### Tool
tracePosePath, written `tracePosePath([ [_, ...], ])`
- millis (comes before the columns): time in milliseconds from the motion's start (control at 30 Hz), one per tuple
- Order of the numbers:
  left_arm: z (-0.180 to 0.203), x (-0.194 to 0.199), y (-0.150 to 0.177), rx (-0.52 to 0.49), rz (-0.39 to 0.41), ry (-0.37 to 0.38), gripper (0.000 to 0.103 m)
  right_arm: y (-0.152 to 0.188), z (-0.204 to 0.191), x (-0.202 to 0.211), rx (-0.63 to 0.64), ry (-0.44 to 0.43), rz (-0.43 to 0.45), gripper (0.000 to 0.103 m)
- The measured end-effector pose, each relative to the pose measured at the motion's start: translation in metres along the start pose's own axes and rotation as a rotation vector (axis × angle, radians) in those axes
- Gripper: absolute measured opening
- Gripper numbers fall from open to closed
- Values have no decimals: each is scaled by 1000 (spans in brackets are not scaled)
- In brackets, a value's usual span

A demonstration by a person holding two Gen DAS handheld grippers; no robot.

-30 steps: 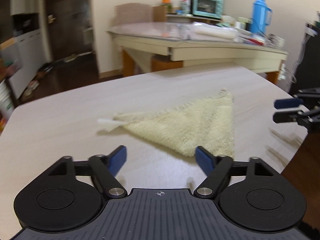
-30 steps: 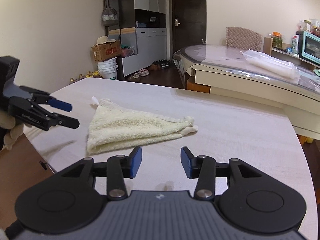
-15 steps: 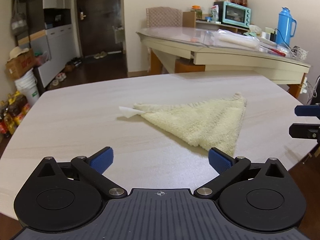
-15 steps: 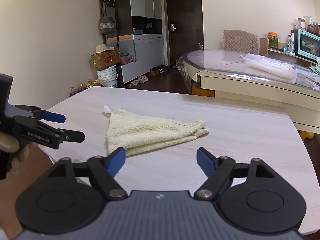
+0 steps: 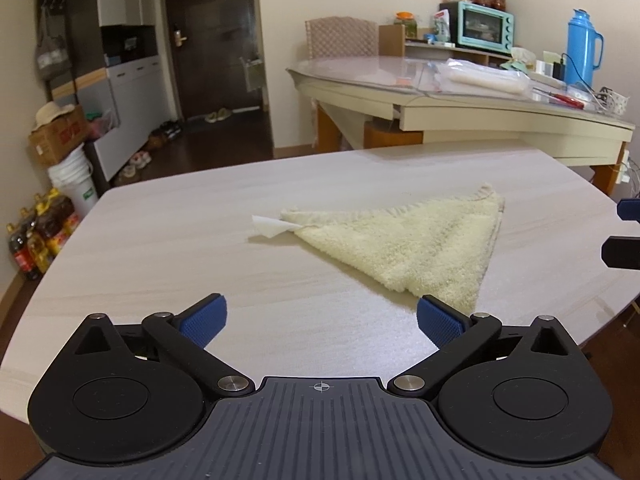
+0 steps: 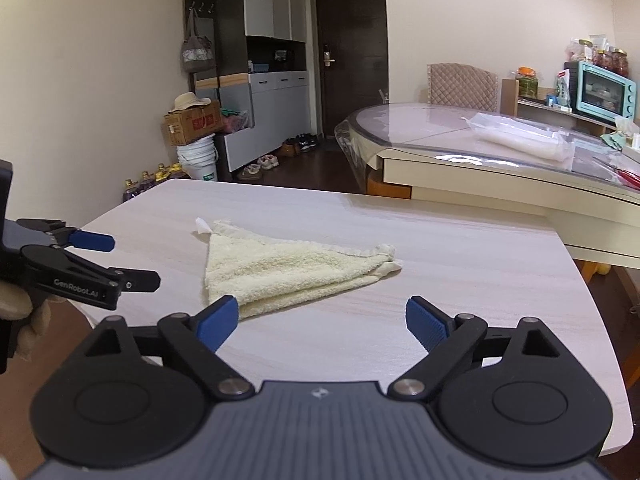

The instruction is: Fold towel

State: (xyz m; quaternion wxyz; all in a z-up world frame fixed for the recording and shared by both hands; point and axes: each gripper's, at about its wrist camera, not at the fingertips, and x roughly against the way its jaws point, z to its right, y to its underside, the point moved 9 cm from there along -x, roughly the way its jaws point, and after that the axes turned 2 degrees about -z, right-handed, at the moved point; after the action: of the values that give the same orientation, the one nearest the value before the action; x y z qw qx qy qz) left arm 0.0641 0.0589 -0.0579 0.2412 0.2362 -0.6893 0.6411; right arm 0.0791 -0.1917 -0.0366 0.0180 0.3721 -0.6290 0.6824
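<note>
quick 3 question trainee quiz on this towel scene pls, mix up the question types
1. True or false: the towel lies folded into a triangle on the table.
2. The white tag sticks out from the towel's: A) corner B) middle C) underside
3. Fill in: neither the left gripper nor the right gripper holds the towel; both have jaws standing ____.

Key: 1 true; 2 A; 3 open

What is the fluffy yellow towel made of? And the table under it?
The towel looks like soft terry cloth, probably cotton: pale yellow, matte, with a fuzzy looped pile and a stitched hem. The table looks like pale wood, or a wood-print laminate: fine straight grain lines and a smooth, faintly shiny top. Which one, the pictures can't say.
</note>
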Motion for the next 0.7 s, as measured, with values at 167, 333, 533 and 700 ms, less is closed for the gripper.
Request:
tracePosePath([
  [167, 1, -3, 0, -10, 0, -1, 103, 3, 2, -2, -4, 14, -10, 92],
  [333, 2, -4, 1, -23, 0, -4, 103, 4, 5, 1, -9, 3, 16, 92],
  [533, 3, -5, 1, -39, 9, -7, 103, 1, 6, 2, 1, -1, 43, 102],
  [700, 3, -6, 0, -50, 19, -1, 103, -3, 6, -6, 26, 8, 25, 101],
])
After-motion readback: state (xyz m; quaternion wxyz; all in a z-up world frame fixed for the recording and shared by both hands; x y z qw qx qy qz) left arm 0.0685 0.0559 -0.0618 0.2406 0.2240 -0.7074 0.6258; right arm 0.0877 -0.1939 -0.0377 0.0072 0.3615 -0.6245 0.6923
